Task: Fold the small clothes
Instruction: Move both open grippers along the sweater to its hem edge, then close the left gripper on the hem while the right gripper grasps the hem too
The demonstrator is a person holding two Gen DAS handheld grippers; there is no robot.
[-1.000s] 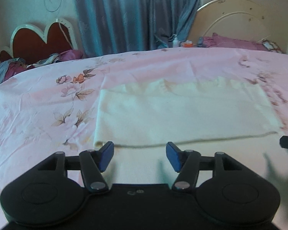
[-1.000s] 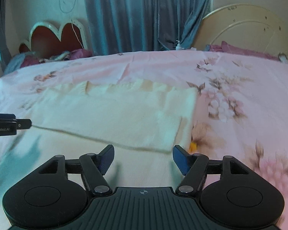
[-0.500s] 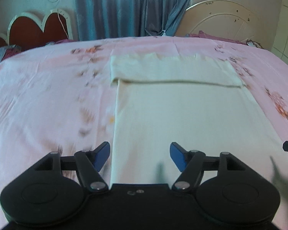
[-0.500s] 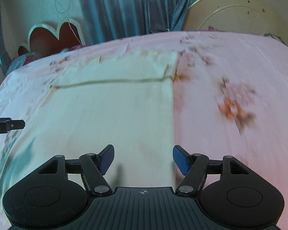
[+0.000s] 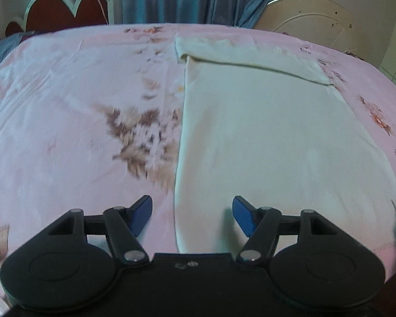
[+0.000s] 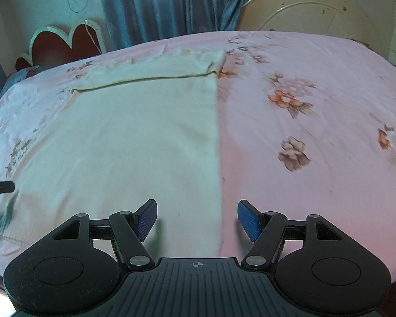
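Cream cloth (image 5: 264, 137), far end folded over, flat on pink floral bed (image 5: 66, 105). Left gripper (image 5: 192, 212) closing, holding nothing; right gripper (image 6: 197, 218) open, empty.

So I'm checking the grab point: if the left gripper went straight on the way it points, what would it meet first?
Probably the left side edge of the cream cloth, near its close end, where it lies on the pink bedsheet. The left gripper is closing with nothing between its jaws yet; depth is hard to judge.
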